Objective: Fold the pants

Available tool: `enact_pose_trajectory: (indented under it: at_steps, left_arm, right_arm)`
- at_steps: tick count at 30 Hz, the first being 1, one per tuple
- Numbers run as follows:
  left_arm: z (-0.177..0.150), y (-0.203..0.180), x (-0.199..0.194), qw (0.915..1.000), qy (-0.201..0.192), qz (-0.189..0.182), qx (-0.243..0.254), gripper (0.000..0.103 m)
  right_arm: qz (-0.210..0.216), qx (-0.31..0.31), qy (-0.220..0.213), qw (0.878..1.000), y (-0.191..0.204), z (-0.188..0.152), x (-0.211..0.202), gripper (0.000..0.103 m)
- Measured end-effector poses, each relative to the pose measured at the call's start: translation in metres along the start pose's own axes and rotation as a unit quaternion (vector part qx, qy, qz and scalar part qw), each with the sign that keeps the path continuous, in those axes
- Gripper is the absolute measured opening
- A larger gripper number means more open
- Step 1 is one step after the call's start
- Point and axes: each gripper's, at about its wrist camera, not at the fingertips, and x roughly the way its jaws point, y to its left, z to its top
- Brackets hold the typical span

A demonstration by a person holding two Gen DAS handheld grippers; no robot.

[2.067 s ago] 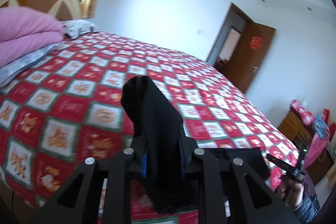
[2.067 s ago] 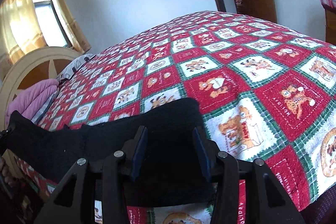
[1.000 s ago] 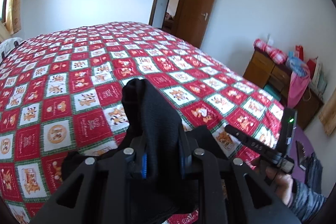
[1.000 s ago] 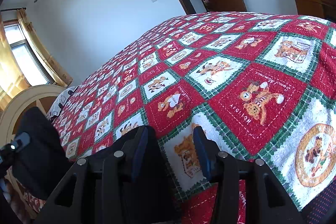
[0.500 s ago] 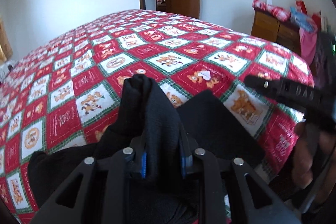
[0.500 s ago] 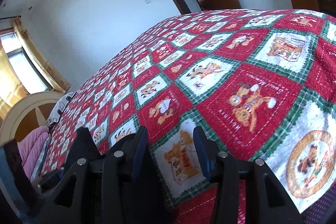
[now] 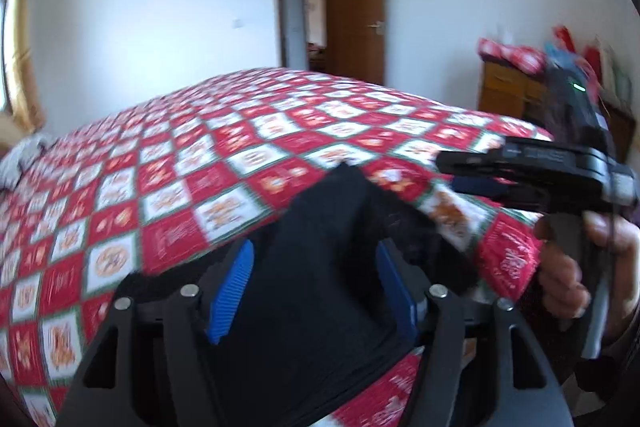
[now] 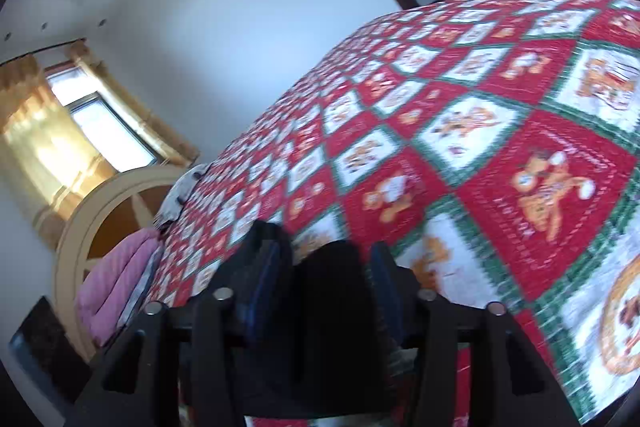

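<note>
Here the black pants [image 7: 320, 267] lay folded on the near edge of the red patchwork quilt [image 7: 168, 195], a bunched fold of them rising between the blue pads [image 7: 232, 287] of the left gripper [image 7: 316, 283]. Its jaws were opening, the pads standing clear of the cloth. The right gripper [image 8: 320, 267] was also opening, with dark fabric between its fingers; whether they pressed it could not be told. Beyond the quilt stood a brown door [image 7: 360, 11].

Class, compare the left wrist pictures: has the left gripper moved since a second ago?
Yes. The left gripper has swung: the door, formerly upper right, now sits near centre. Its fingers are opening around the black pants.
</note>
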Motion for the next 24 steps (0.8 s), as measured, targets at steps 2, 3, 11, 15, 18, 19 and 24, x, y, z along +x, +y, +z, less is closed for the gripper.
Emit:
enact_pose_trajectory:
  at_steps: [2, 3, 11, 15, 18, 19, 24]
  left_arm:
    - [-0.008, 0.027, 0.001, 0.9989, 0.009, 0.019, -0.042, 0.071]
    - [-0.011, 0.035, 0.003, 0.9982, 0.013, 0.021, -0.055, 0.071]
    - [-0.044, 0.081, 0.010, 0.9883, 0.035, 0.051, -0.139, 0.071]
    - [-0.047, 0.085, 0.010, 0.9871, 0.037, 0.045, -0.149, 0.072]
    - [-0.050, 0.085, 0.012, 0.9873, 0.039, 0.044, -0.148, 0.073]
    - [-0.050, 0.085, 0.013, 0.9871, 0.039, 0.045, -0.149, 0.076]
    - [-0.057, 0.093, 0.016, 0.9853, 0.046, 0.053, -0.156, 0.082]
  right_arm:
    - [0.009, -0.018, 0.014, 1.000, 0.016, -0.005, 0.001, 0.057]
    - [0.008, -0.031, 0.022, 0.999, 0.024, -0.007, 0.003, 0.061]
    - [-0.064, -0.232, 0.010, 0.971, 0.096, -0.046, 0.009, 0.065]
    - [-0.124, -0.316, -0.003, 0.941, 0.111, -0.065, 0.018, 0.065]
    - [-0.120, -0.302, 0.043, 0.945, 0.097, -0.064, 0.031, 0.036]
    - [-0.123, -0.286, 0.053, 0.949, 0.091, -0.060, 0.033, 0.023]
    - [-0.091, -0.209, 0.085, 0.970, 0.064, -0.049, 0.021, 0.015]
